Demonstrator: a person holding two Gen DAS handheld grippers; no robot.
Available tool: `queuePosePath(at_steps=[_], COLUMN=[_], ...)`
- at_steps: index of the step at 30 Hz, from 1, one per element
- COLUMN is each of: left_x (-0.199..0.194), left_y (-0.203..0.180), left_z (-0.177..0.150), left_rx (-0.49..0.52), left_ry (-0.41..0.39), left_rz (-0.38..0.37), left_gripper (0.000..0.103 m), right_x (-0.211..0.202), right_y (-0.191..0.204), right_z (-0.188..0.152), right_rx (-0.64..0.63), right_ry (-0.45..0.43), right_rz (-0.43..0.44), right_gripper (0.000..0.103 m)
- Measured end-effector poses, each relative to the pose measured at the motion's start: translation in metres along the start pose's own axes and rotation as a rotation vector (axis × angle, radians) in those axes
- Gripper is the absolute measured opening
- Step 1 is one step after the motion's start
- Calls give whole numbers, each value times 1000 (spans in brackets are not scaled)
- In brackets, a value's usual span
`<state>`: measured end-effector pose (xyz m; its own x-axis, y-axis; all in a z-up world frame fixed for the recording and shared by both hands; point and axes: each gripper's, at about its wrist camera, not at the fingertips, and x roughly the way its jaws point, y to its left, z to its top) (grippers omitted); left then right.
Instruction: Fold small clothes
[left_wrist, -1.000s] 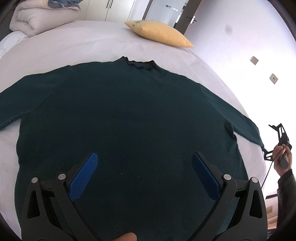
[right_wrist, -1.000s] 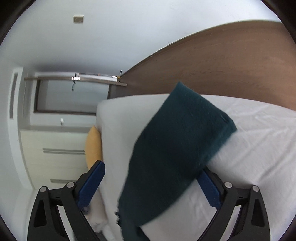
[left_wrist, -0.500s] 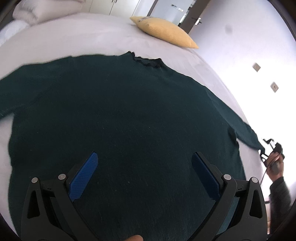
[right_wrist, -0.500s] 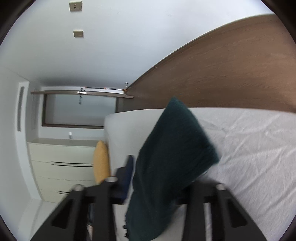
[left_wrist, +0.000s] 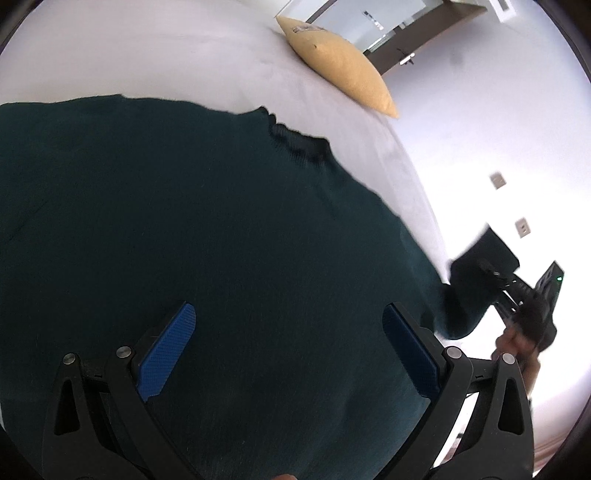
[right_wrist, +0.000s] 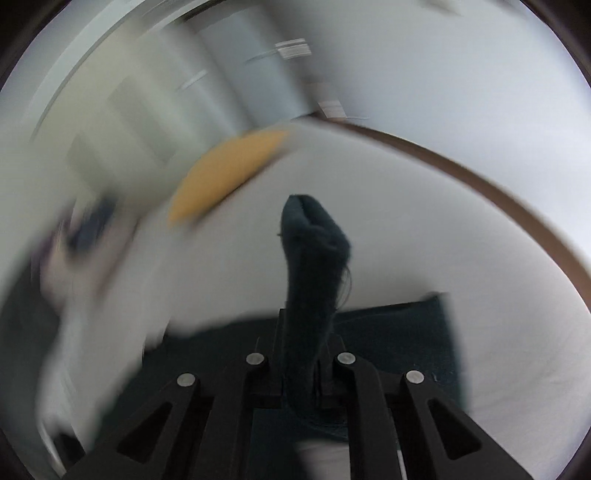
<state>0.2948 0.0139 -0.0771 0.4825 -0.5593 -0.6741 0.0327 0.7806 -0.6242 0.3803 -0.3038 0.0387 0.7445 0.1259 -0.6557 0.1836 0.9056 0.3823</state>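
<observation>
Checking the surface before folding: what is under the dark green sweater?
The dark green knit sweater lies on a white bed sheet, visible around its edges. Whatever lies beneath its middle is covered.

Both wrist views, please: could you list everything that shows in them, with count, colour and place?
sweater: one, dark green, spread flat on the bed, neck toward the far side
sweater sleeve: one, dark green, lifted off the bed at the sweater's right side, pinched in the right gripper
bed sheet: one, white, under the sweater
pillow: one, yellow, at the far edge of the bed
headboard: one, brown wood, curving behind the bed in the right wrist view
wall plates: two, pale, on the white wall right of the bed
left gripper: one, black with blue pads, open above the sweater's body
right gripper: one, black, shut on the sleeve
</observation>
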Motion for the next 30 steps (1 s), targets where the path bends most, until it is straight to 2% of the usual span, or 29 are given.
queuePosePath(at_steps=[3, 5, 8, 10, 12, 15, 17, 23, 26, 28, 30], left_x=[4, 9, 19, 27, 34, 48, 58, 75, 82, 90, 102], left_y=[4, 12, 26, 30, 28, 19, 13, 19, 18, 16, 12], left_z=[11, 17, 24, 28, 31, 37, 40, 56, 60, 63, 64], left_rx=[-65, -124, -221, -258, -251, -226, -223, -354, -373, -365, -377], left_ry=[-2, 6, 23, 31, 43, 94, 131, 158, 178, 210, 251], left_rz=[-57, -117, -185, -216, -221, -228, -218, -282, -288, -283, -277], left_gripper=[103, 103, 103, 103, 103, 103, 103, 103, 101, 88, 54], right_x=[40, 68, 86, 86, 84, 87, 75, 72, 71, 71, 72], right_y=[102, 142, 173, 178, 170, 164, 157, 175, 178, 180, 180], right_z=[-46, -74, -114, -132, -145, -140, -140, -155, -159, -159, -159], right_rx=[-237, -326, -427, -447, -437, -412, -400, -438, -457, -463, -464], right_ry=[75, 126, 158, 174, 188, 194, 191, 177, 169, 168, 169], right_rz=[54, 49, 24, 19, 19, 40, 47, 34, 25, 21, 26], right_gripper=[11, 11, 11, 11, 12, 15, 15, 16, 16, 16, 17])
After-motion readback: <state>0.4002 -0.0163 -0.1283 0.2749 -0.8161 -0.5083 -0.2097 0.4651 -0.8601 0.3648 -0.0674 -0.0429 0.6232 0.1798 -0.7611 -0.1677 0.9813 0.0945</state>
